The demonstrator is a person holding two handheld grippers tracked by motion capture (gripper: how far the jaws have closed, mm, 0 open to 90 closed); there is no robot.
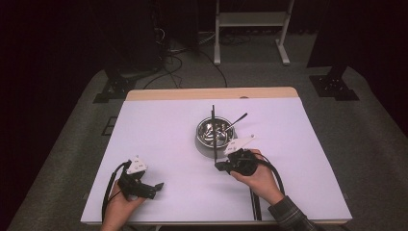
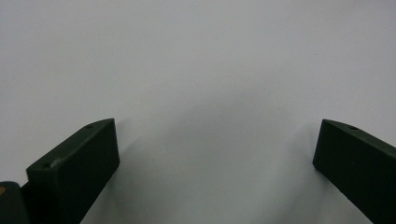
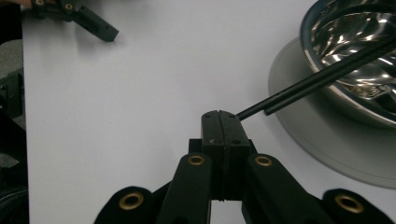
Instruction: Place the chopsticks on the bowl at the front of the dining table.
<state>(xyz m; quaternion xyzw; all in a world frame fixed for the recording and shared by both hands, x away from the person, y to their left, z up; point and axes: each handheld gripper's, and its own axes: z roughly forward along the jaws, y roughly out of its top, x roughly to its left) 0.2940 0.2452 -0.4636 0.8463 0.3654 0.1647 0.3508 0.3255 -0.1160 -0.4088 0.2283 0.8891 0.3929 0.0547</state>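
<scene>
A steel bowl (image 1: 215, 132) stands on the white table (image 1: 163, 139), right of its middle, with a spoon (image 1: 235, 121) leaning in it. My right gripper (image 1: 219, 166) sits just in front of the bowl, shut on the near ends of a pair of black chopsticks (image 1: 213, 125). The chopsticks reach over the bowl toward the far side. In the right gripper view the jaws (image 3: 219, 114) are pressed together, and the chopsticks (image 3: 317, 79) run from their tip across the bowl's rim (image 3: 308, 51). My left gripper (image 1: 156, 187) rests open at the near left, with bare table between its fingertips (image 2: 217, 140).
A strip of bare wood (image 1: 211, 93) runs along the table's far edge. Beyond it, on the grey floor, are cables (image 1: 168, 62) and the legs of a white stand (image 1: 250, 43). The left gripper's jaw (image 3: 88, 21) shows far off in the right gripper view.
</scene>
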